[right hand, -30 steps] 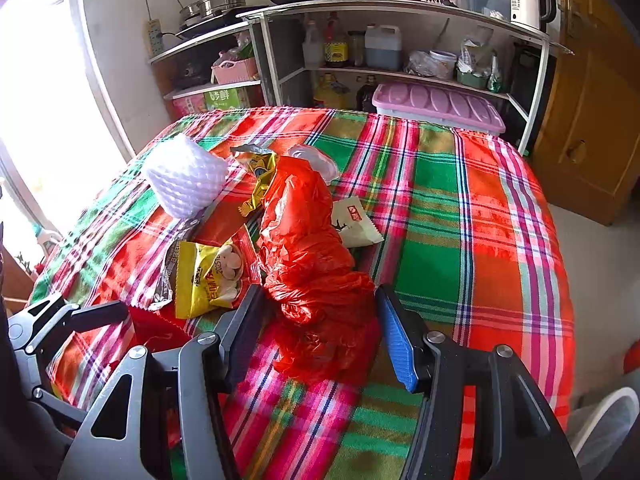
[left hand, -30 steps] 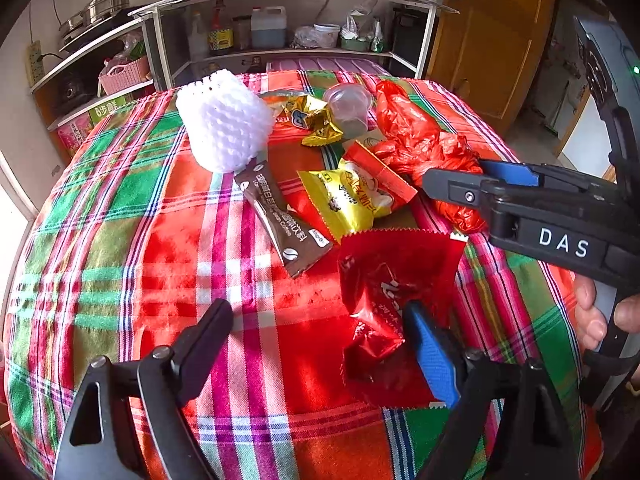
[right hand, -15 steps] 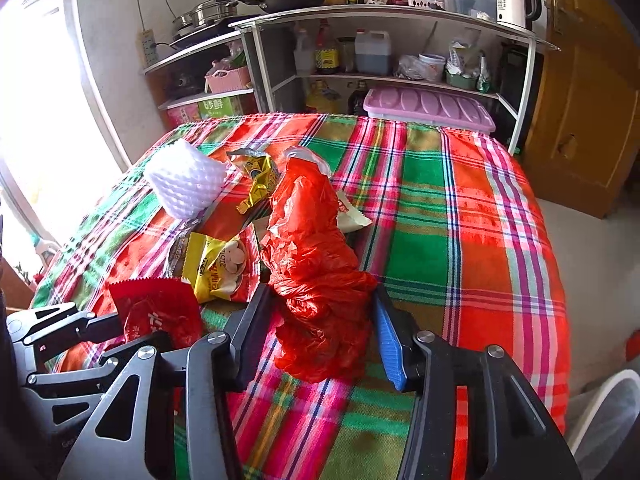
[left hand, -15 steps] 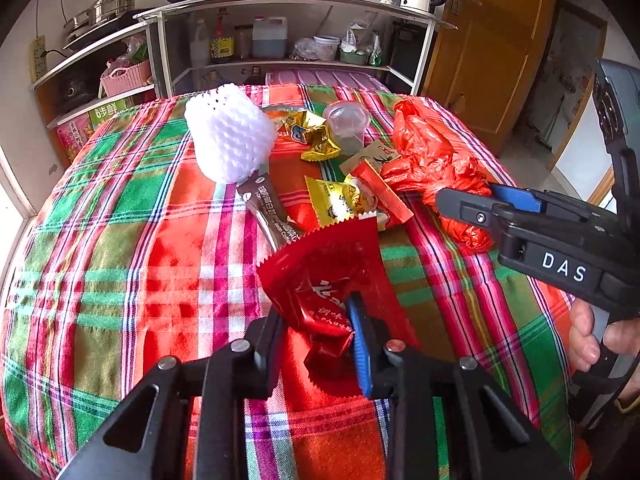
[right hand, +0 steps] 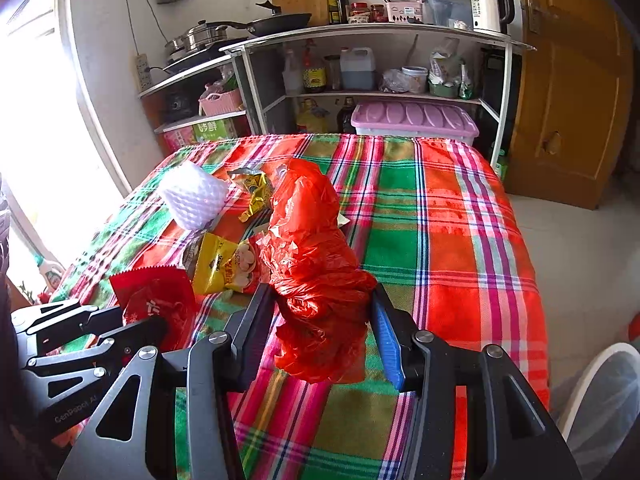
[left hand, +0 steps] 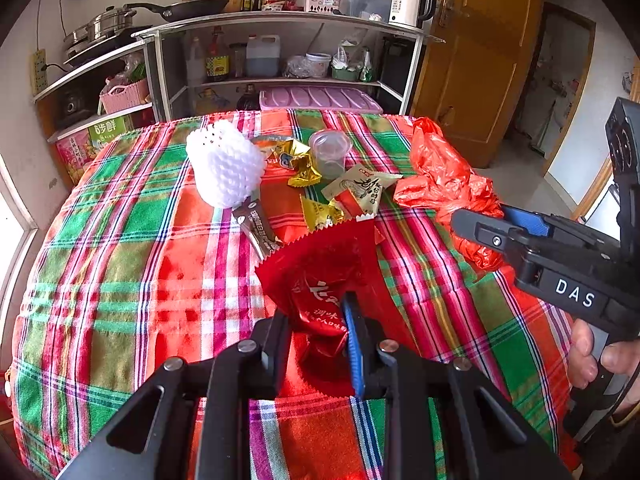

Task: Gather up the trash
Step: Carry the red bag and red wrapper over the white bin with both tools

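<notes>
"DAS" on right tongs (left hand: 480, 228); "CenRobot_AI" on left tongs (right hand: 160, 322); "55" on white kettle (left hand: 405, 3).

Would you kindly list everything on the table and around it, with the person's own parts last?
tablecloth: one, red-green plaid, over the table
foam net: one, white, far left
gold wrapper: one, beside the foam net
plastic cup: one, clear, far centre
brown sachet: one, below the foam net
yellow snack packet: one, mid-table
beige sachet: one, near the cup
red wrapper: one, pinched in the left claw
red plastic bag: one, bunched in the right claw
shelf unit: one, grey, behind the table
left claw: shut on the red wrapper
right claw: closed on the bag
hand: one, on the right claw's handle
</notes>
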